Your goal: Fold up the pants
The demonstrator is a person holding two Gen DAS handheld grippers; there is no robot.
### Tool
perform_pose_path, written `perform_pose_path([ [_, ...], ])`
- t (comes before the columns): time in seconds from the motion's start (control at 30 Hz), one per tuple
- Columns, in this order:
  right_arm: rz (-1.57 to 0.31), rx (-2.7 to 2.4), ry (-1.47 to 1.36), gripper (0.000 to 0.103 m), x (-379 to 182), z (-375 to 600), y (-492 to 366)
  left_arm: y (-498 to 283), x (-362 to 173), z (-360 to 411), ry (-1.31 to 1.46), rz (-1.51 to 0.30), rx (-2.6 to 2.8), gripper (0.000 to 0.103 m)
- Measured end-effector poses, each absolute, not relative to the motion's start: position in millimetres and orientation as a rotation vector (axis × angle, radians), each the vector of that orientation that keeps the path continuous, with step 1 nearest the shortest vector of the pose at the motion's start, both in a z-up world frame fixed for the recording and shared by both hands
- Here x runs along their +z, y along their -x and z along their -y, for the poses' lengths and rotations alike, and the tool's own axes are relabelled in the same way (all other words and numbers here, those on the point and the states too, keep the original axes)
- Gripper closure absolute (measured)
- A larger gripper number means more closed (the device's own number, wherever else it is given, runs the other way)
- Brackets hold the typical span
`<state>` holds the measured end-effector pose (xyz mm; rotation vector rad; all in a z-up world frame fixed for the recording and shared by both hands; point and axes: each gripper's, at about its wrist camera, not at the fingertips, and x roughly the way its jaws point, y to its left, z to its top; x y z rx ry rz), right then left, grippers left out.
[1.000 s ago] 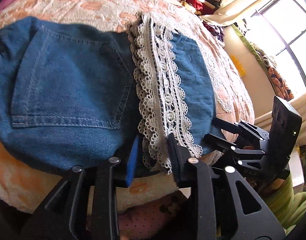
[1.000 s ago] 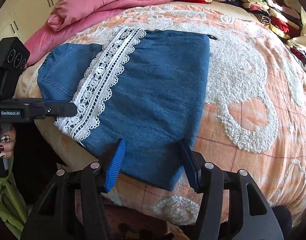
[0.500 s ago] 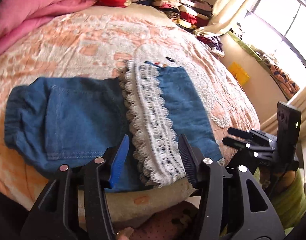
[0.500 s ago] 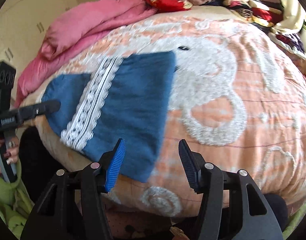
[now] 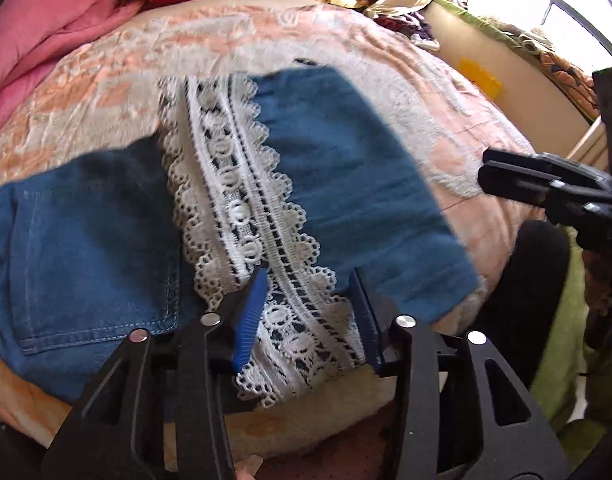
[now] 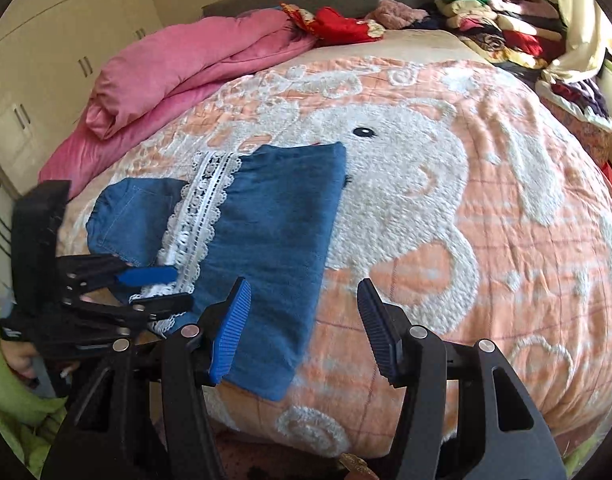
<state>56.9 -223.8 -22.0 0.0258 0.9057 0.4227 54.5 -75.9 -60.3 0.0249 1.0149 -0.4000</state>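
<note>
Folded denim pants (image 6: pixel 273 240) with a scalloped lace band (image 5: pixel 245 216) are lying on plush bedspread (image 6: pixel 486 200); left gripper (image 5: pixel 306 312) and right gripper (image 6: pixel 303 328) are both gaping.

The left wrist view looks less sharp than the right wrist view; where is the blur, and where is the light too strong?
Left wrist view: the pants and lace trim are motion-smeared, the window is blown out. Right wrist view: the pants and bedspread are fairly sharp, evenly lit; fisheye bends the bed's edges.

No legible text, label, brand, number or sign anywhere in either view.
</note>
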Motion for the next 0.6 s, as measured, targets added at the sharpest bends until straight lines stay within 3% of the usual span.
perform_pose_path([
  [0.6,-1.022,0.445,0.185,0.049,-68,146,-158,-48,-61,74,-0.018,-0.996,-0.415,0.069],
])
